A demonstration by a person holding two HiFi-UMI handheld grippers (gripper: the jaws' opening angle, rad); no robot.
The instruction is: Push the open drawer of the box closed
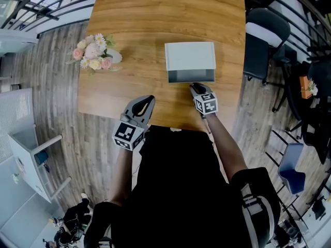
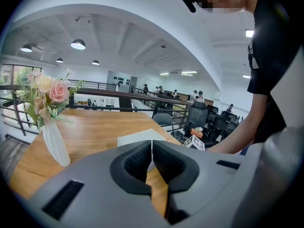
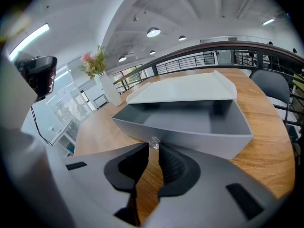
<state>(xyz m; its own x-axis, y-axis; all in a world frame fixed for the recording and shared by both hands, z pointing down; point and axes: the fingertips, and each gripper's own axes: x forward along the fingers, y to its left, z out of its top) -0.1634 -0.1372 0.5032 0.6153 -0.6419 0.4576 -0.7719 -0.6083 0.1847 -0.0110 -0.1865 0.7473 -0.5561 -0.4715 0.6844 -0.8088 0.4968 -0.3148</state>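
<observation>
Jaws of the right gripper (image 3: 153, 148) are drawn narrow, leaving only a thin gap, and their tips sit on either side of the small clear knob (image 3: 154, 143) on the front of the open grey drawer (image 3: 190, 122), closed on it as far as the right gripper view shows. That drawer sticks out of the near side of the pale grey rectangular box (image 1: 190, 56), which lies flat on the light brown wooden table (image 1: 155, 14), right of the middle and toward the person's edge. The drawer's inside looks bare. The left gripper (image 2: 152, 144) has its jaws pressed together with nothing between them. It hangs over the table's near edge, well apart from the box and to its left. Further left on the table stands a white vase of pink and cream flowers (image 1: 95, 56), clear of both grippers and of the drawer. Nothing lies between the drawer front and the box. Beside the table's right edge is a black office chair (image 1: 261, 40). Counted: two grippers, one box, one drawer, one knob, one vase.
</observation>
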